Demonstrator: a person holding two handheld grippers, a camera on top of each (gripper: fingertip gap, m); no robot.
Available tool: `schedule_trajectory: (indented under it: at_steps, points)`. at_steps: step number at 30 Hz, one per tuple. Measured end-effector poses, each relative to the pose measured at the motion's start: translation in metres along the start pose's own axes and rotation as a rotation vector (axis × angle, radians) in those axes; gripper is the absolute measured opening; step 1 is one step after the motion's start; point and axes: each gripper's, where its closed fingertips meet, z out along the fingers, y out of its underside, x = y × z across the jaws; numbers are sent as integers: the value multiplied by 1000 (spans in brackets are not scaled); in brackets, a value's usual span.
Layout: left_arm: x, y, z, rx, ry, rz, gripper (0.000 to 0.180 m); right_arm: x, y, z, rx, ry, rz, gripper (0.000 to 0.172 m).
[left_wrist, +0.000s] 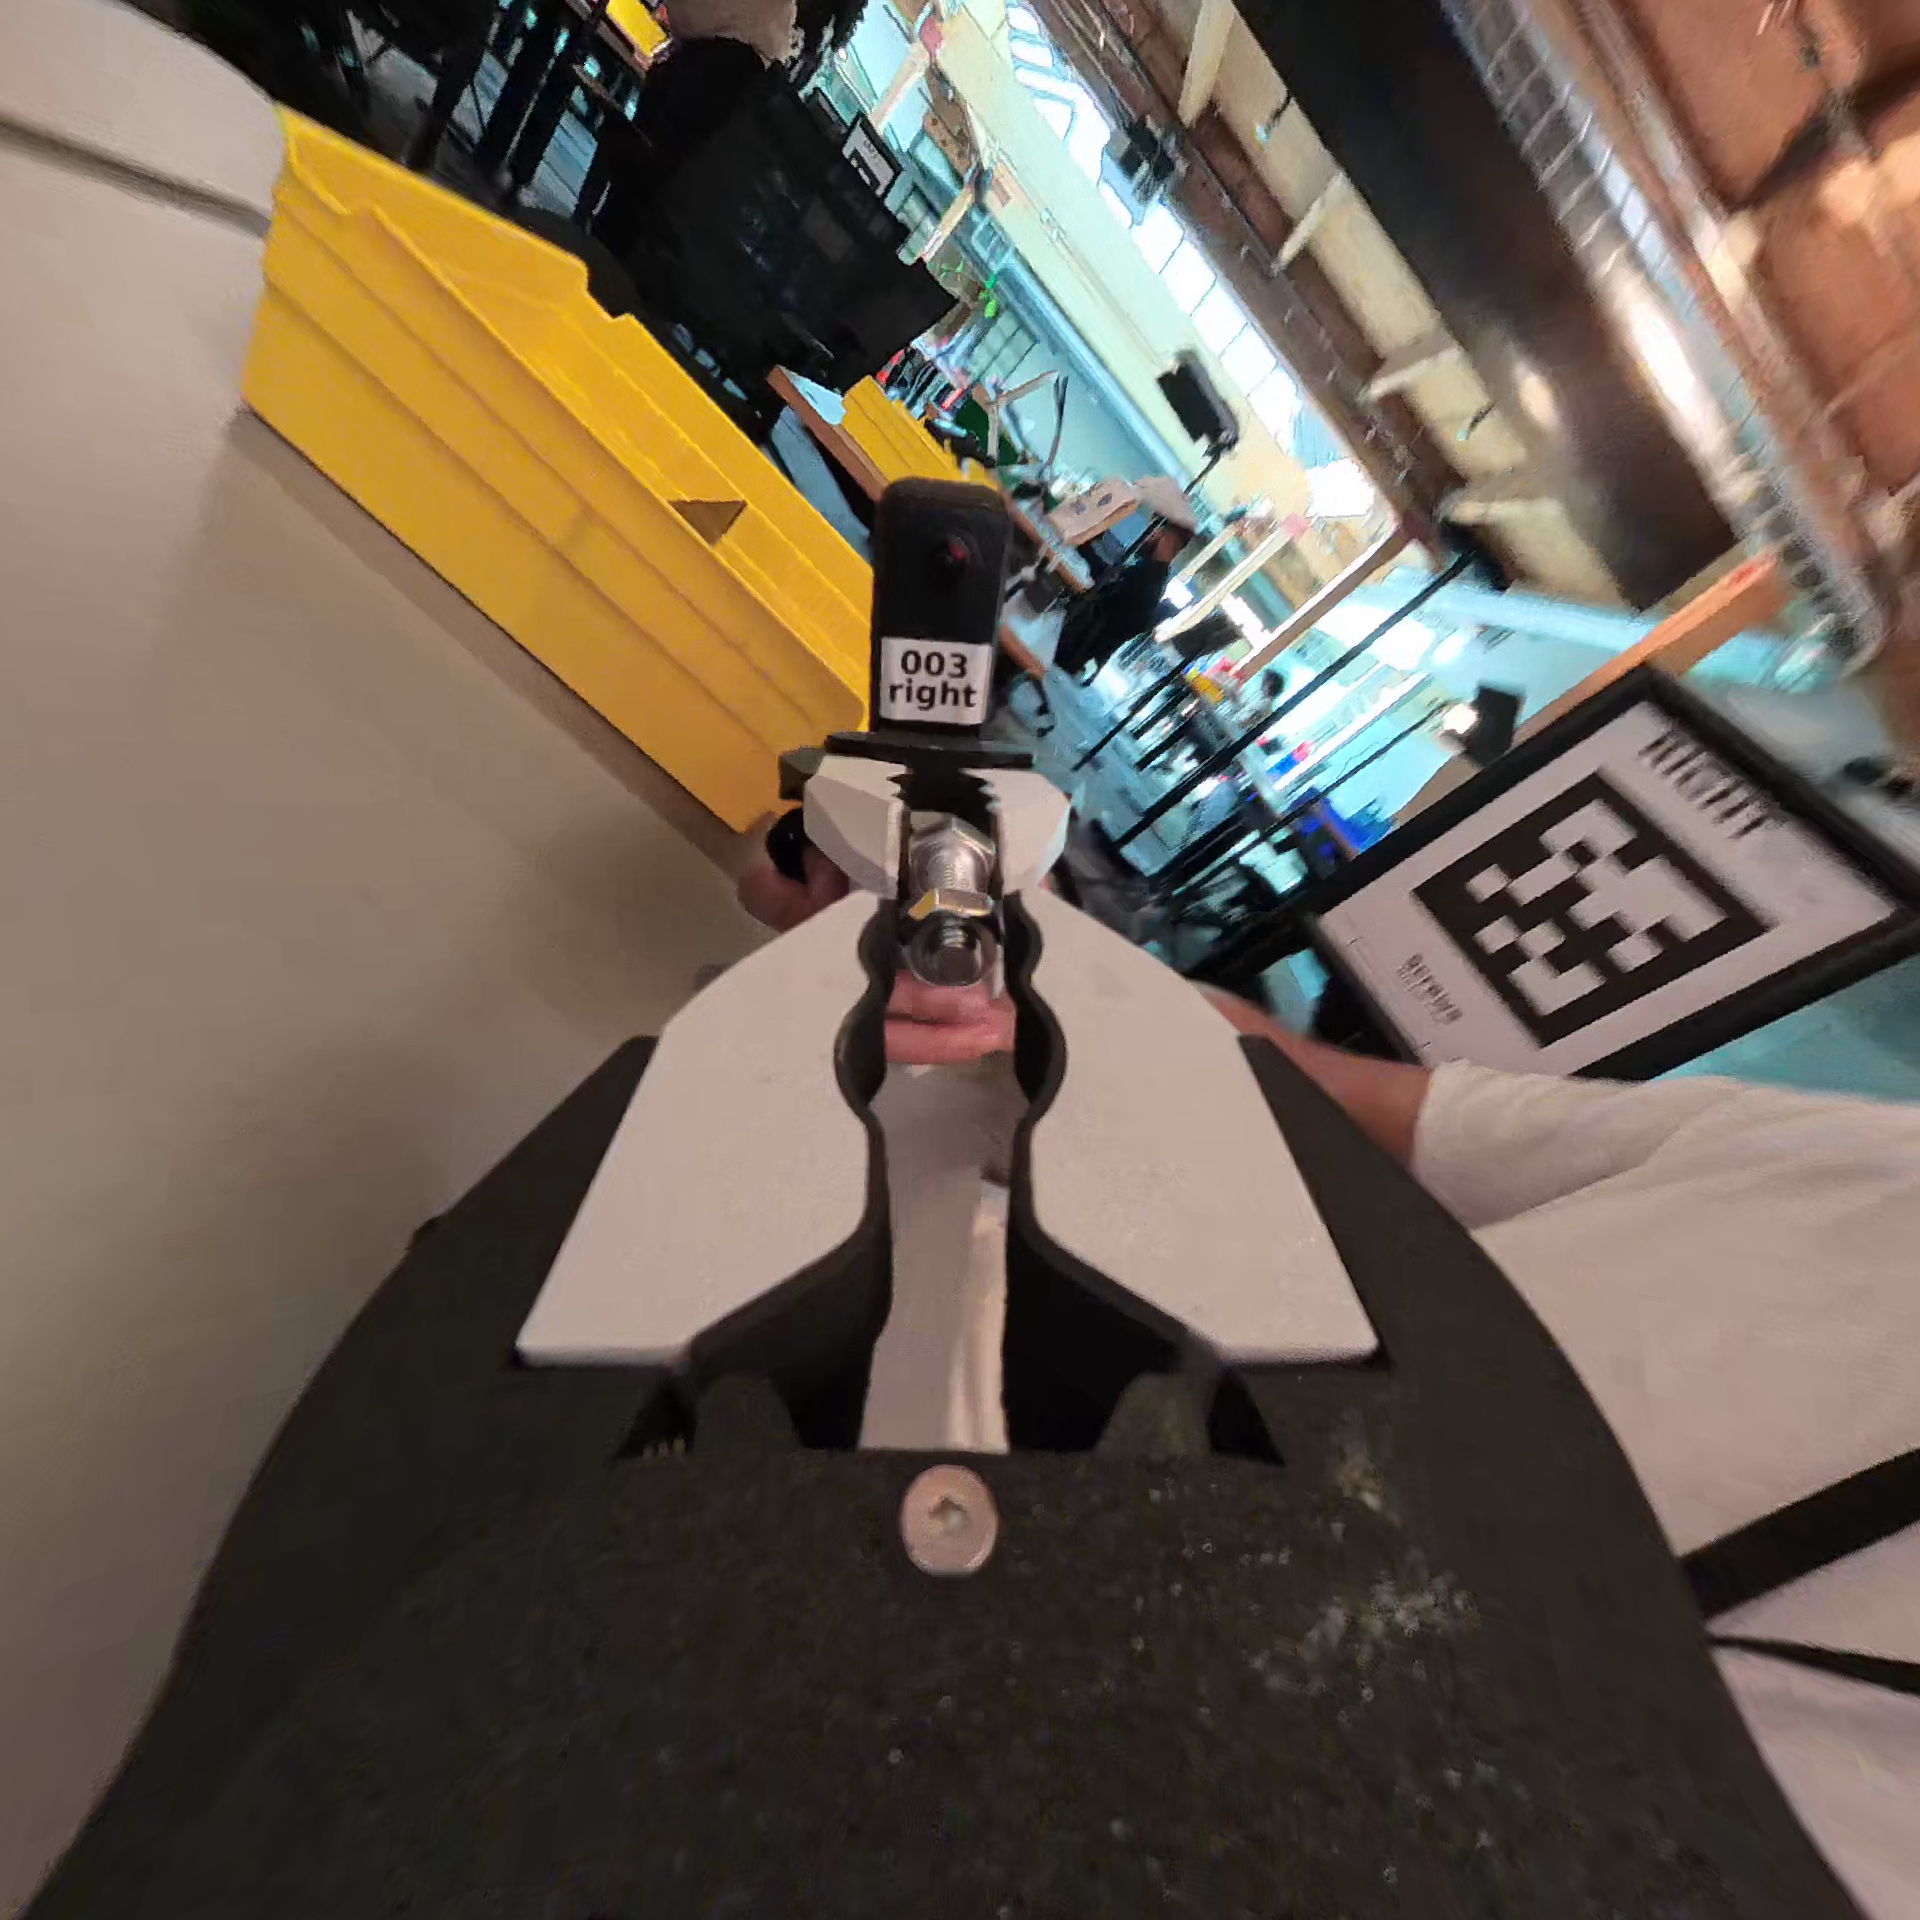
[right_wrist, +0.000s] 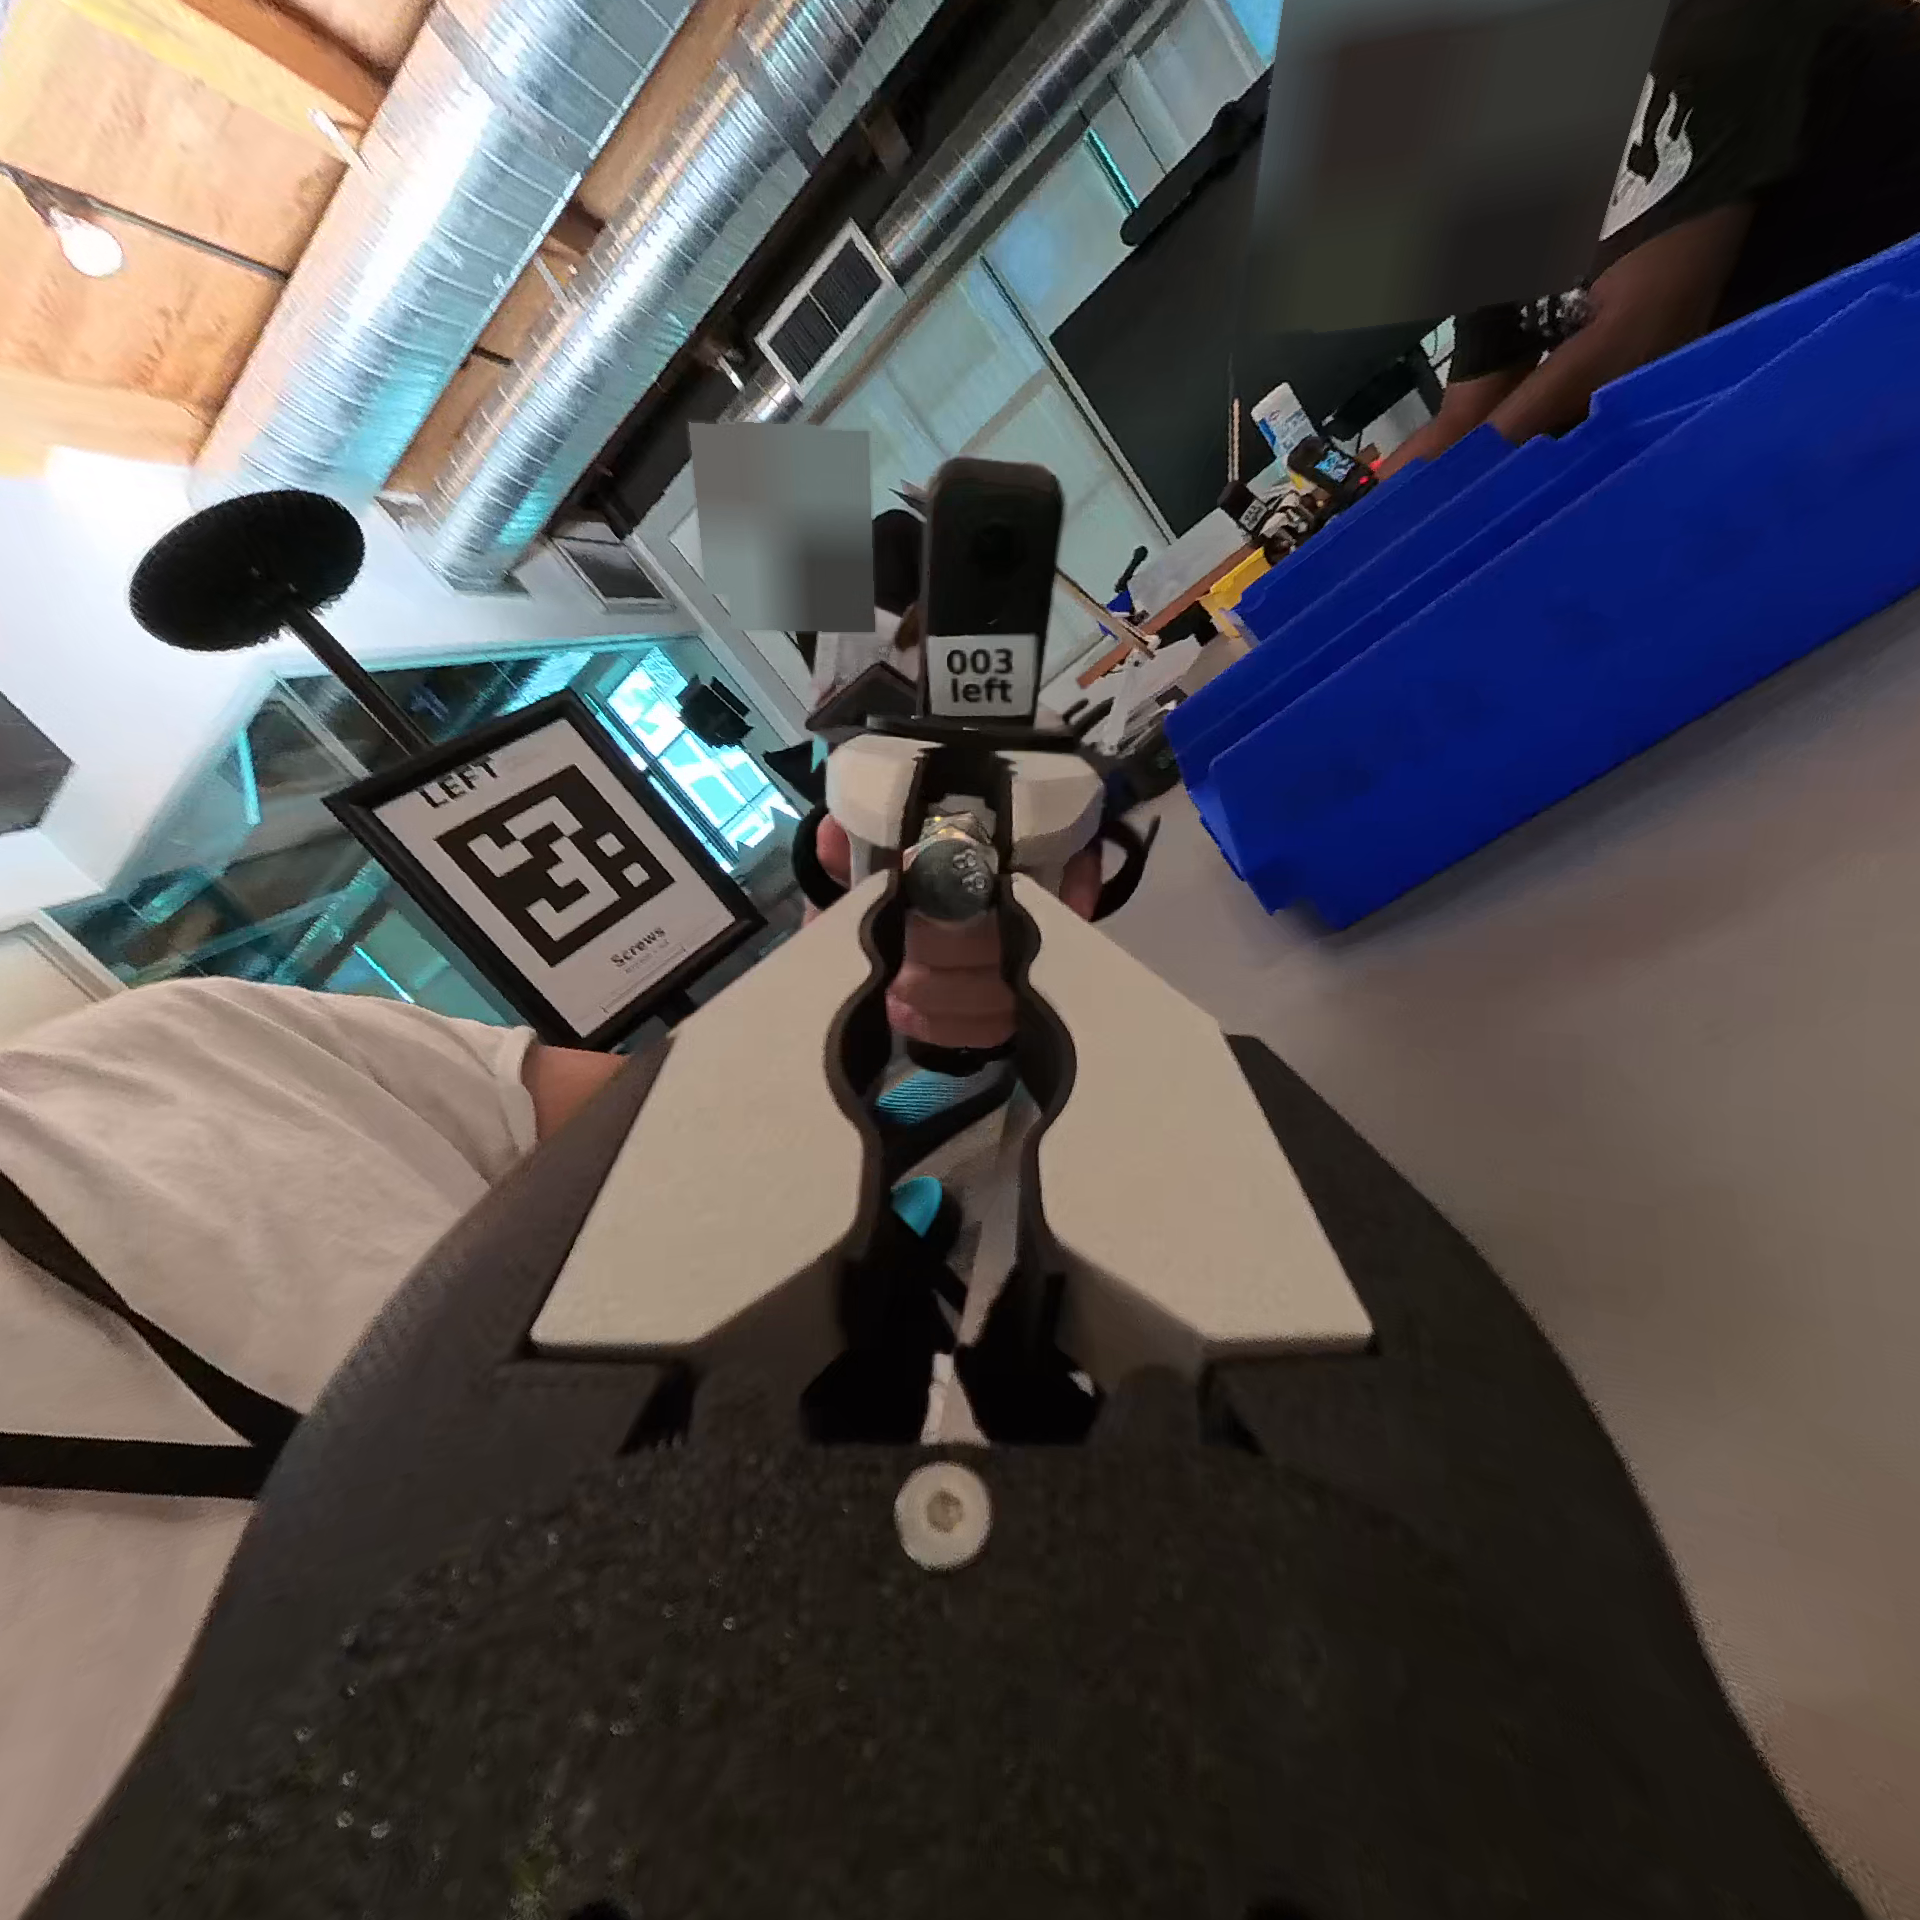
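Observation:
Both grippers face each other tip to tip over the table, joined by one silver bolt. In the right wrist view my right gripper (right_wrist: 951, 883) is shut on the bolt's round head (right_wrist: 951, 881). Beyond it the left gripper (right_wrist: 956, 826) grips a silver nut (right_wrist: 954, 826) on the same bolt. In the left wrist view my left gripper (left_wrist: 940, 951) is shut on the nut (left_wrist: 940, 948) at the bolt's threaded end. A hex nut (left_wrist: 951, 902) and the shank run on into the right gripper's (left_wrist: 948, 847) fingers. A hand shows behind each gripper.
Stacked yellow bins (left_wrist: 499, 436) stand on the pale table (left_wrist: 260, 935) to the left. Stacked blue bins (right_wrist: 1558, 675) stand on the right side. Framed marker signs (left_wrist: 1590, 914) (right_wrist: 551, 862) stand at the table's back. A person in a black shirt (right_wrist: 1714, 208) stands behind the blue bins. Both grippers' tips are close together, under 4 cm apart.

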Motion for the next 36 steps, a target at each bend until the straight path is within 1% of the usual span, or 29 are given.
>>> schedule_trajectory:
  at_steps: [1,3,4,5,8,11,13,15,17,18,19,21,23,24,26,29,31,34,35,36]
  points:
    - [0,-1,0,-13,-24,76,28,0,-1,-1,7,-6,15,17]
    - [-3,-5,-1,-33,-117,280,55,2,-2,-2,14,-6,47,17]
    - [-5,-6,-2,-46,-170,414,63,4,-2,-2,15,-2,63,17]
    - [-7,-6,-3,-65,-225,568,64,6,-2,-3,20,-1,82,16]
    - [-11,-3,-7,-134,-387,1023,55,11,-2,-4,31,-15,159,16]
    - [-11,5,-7,-208,-488,1334,45,12,-2,-5,40,-28,205,16]
    - [-12,8,-7,-242,-543,1490,39,11,-1,-5,32,-39,221,16]
    - [-15,10,-6,-260,-595,1611,32,11,2,-3,20,-41,224,16]
    - [-18,12,-4,-271,-622,1685,24,10,5,-1,6,-43,227,16]
    - [-18,11,-4,-253,-642,1708,18,10,6,0,3,-41,227,16]
    - [-19,9,-4,-241,-652,1708,18,11,6,0,7,-36,229,16]
    - [-23,9,-3,-259,-648,1624,18,14,7,-1,-3,-20,220,16]
    - [-23,9,-2,-253,-605,1455,18,13,5,-2,-2,-18,202,16]
    - [-21,9,-1,-240,-567,1342,18,12,4,-2,1,-22,190,16]
    - [-15,8,1,-198,-459,1066,18,7,1,-3,9,-39,161,17]
    - [-1,1,2,-95,-272,654,17,-1,-1,-2,10,-61,102,16]
    - [7,-4,2,-21,-147,414,17,-7,1,1,-2,-55,12,16]
    - [15,-11,2,53,20,41,17,-9,13,7,-77,10,-176,17]
    - [15,-12,1,70,55,-56,17,-9,13,8,-74,33,-213,17]
    - [15,-12,0,85,78,-117,17,-9,10,8,-56,41,-222,16]
